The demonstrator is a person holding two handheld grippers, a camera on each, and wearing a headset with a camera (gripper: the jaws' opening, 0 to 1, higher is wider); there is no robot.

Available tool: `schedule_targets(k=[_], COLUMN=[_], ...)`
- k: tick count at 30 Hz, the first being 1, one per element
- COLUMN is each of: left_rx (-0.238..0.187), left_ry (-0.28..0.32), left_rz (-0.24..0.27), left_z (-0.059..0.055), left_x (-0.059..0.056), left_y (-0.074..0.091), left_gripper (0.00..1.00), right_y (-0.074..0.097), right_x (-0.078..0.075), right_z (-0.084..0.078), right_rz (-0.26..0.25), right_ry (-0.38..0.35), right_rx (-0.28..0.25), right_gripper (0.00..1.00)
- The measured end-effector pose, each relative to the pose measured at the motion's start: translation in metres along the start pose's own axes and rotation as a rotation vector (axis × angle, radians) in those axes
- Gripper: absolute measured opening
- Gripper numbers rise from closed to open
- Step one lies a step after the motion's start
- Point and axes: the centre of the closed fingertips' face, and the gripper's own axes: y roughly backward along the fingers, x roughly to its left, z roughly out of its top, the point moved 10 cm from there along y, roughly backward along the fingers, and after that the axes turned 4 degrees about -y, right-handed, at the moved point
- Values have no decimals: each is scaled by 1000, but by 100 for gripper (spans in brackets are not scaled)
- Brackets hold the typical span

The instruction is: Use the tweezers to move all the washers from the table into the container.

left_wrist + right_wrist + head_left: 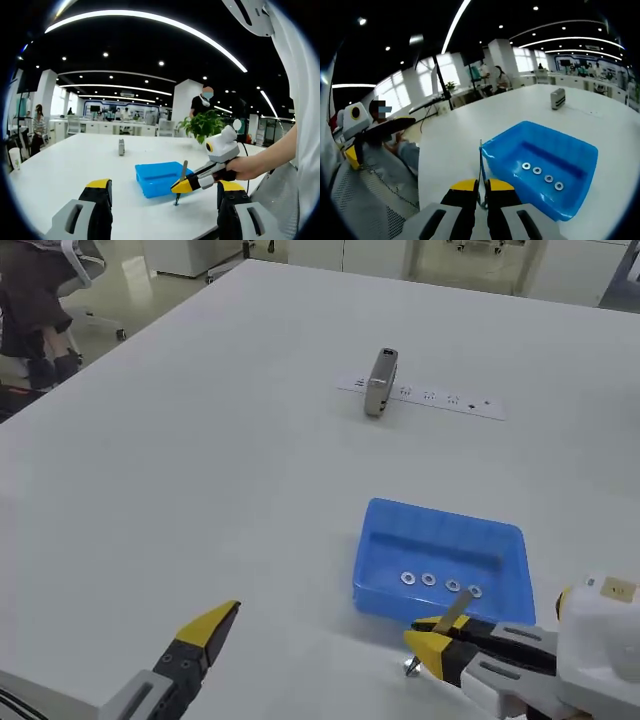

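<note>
1. The right gripper (428,638), at the lower right of the head view, is clamped on the tweezers (455,611). Their tip points down at the table (200,460), just below the near wall of the blue container (440,535).
2. A small shiny speck at that tip may be a washer, but it is too small to tell.
3. Four washers (429,581) lie in a row on the container floor, right of centre in the frame.
4. The step in hand looks like a pick-up and lift. Squeeze evenly, raise the tip clear above the near wall, carry it over bare blue floor, then release low.
5. The left gripper (212,625), at lower left, shows its jaws wide apart in its own view and holds nothing. It is best left away from the container.
</note>
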Motion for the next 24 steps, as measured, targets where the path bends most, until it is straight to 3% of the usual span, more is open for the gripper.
schedule_targets(k=[6,8,19,24], left_rx=[0,0,0,3], left_ry=[0,0,0,0], left_rz=[0,0,-1,-4], left_z=[1,1,5,0], left_x=[-1,-1,-2,0], left_y=[0,0,-2,0], left_gripper=[88,88,88,87], right_y=[-1,-2,-2,-2], right_x=[8,10,5,2], right_z=[0,0,1,1], right_rz=[11,11,6,8], right_ry=[173,185,128,96], right_rx=[35,37,27,19], right_gripper=[3,3,2,2])
